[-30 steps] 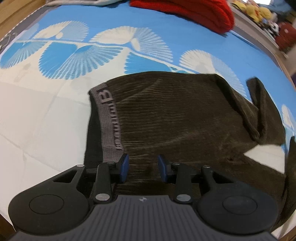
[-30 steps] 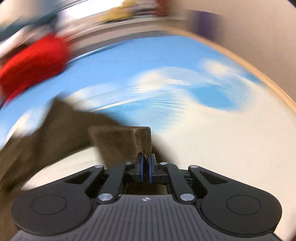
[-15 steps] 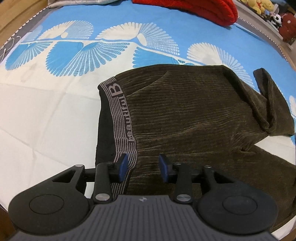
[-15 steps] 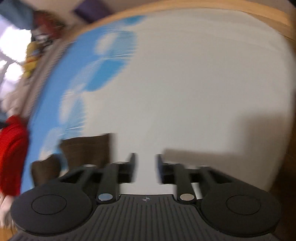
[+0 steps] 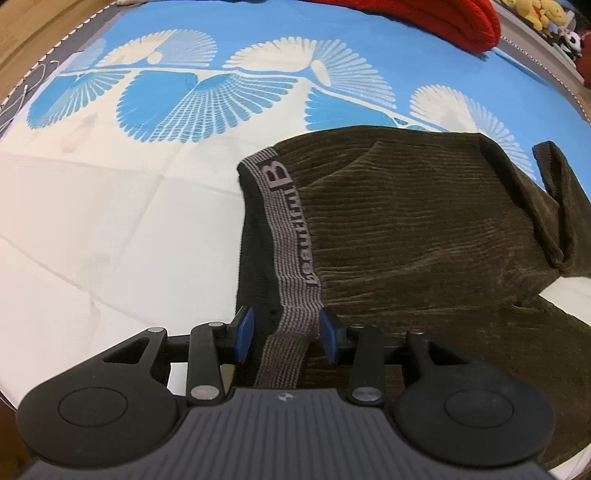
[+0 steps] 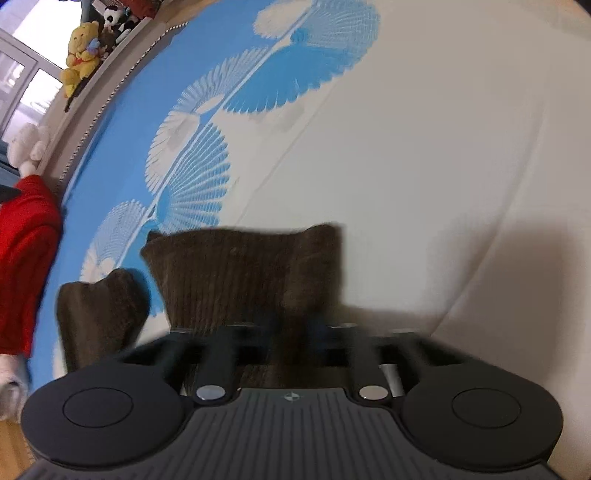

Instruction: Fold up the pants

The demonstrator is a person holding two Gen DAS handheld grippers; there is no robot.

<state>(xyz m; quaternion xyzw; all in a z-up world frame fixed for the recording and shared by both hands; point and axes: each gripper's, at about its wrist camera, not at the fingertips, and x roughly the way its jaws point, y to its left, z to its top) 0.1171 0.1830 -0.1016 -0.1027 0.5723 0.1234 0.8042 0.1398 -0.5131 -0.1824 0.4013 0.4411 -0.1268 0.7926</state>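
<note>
The left gripper (image 5: 286,335) has its two blue fingertips (image 5: 244,334) spread wide apart. It is let go and holds nothing. The gray waistband (image 5: 293,254) of the brown pants (image 5: 424,236) runs right between the two tips, and neither tip squeezes it. The band has a big letter B on it, farther out past the tips. The rest of the pants spreads out ahead and to the right of the fingers, flat on the bed cover (image 5: 92,221). One pant leg (image 5: 557,206) is folded over, far off to the right. To the left of the fingers the cover is plain white. Far ahead it turns blue with white fan shapes. A red knit thing (image 5: 443,18) lies at the far edge, and small toys (image 5: 535,14) sit beyond it.

The right gripper (image 6: 295,332) is blurry at the tips. I cannot tell if it is pinching or let go. A bit of brown pants cloth (image 6: 243,277) sits right at the tips and stands up just ahead of them. Another brown lump (image 6: 99,310) of the pants is to the left of the fingers. To the right and ahead is white cover, then blue with fans. Far to the left is the red knit thing (image 6: 26,258), a white soft toy (image 6: 26,147), and a yellow bear (image 6: 83,55) up on a ledge.
</note>
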